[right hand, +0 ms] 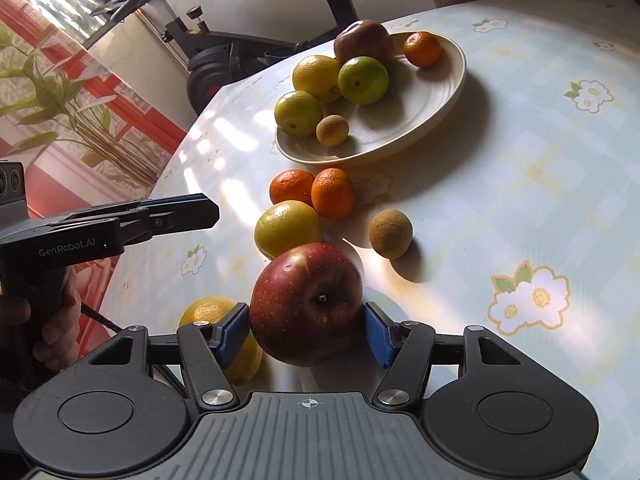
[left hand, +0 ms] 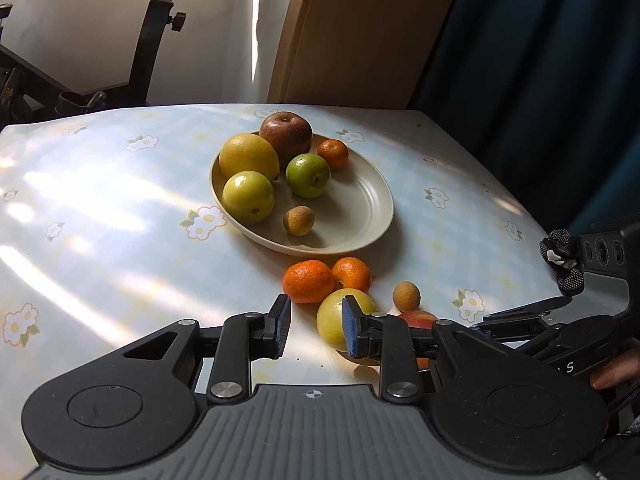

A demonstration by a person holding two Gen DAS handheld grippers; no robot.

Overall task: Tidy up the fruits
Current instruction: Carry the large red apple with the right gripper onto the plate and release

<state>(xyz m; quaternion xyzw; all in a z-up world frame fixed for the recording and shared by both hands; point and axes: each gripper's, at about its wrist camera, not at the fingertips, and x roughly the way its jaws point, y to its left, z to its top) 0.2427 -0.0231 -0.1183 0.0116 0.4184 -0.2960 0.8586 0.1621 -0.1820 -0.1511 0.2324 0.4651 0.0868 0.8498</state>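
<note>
Looking along the left claw (left hand: 316, 330), its two blue pads stand apart with nothing between them; it hangs released just above the bench (left hand: 100, 208), its right pad in front of a yellow-green fruit (left hand: 334, 318). Ahead sits the cream plate (left hand: 360, 216), already carrying a dark apple (left hand: 286, 132), a large yellow citrus (left hand: 248, 156), two green fruits, a small tangerine (left hand: 333, 153) and a brown longan (left hand: 298, 220). Loose fruit lies on the near side of the plate: two tangerines (left hand: 326, 279) touching each other, a second longan (left hand: 406, 296), and a sliver of red apple behind the claw's linkage. The open right half of the plate looks like the spot reserved for these.

From the right wrist, the right claw (right hand: 306, 332) brackets a red apple (right hand: 307, 304), stem end toward the camera. The left pad touches its skin; on the right side I cannot tell whether the pad is pressing or just short, so the grip is probably closing on the apple rather than secured. A yellow citrus (right hand: 208, 308) lies half hidden behind the left pad, beside the apple. The left claw appears from the side at the left edge, idle, likely keeping clear while the apple goes to the plate.
</note>
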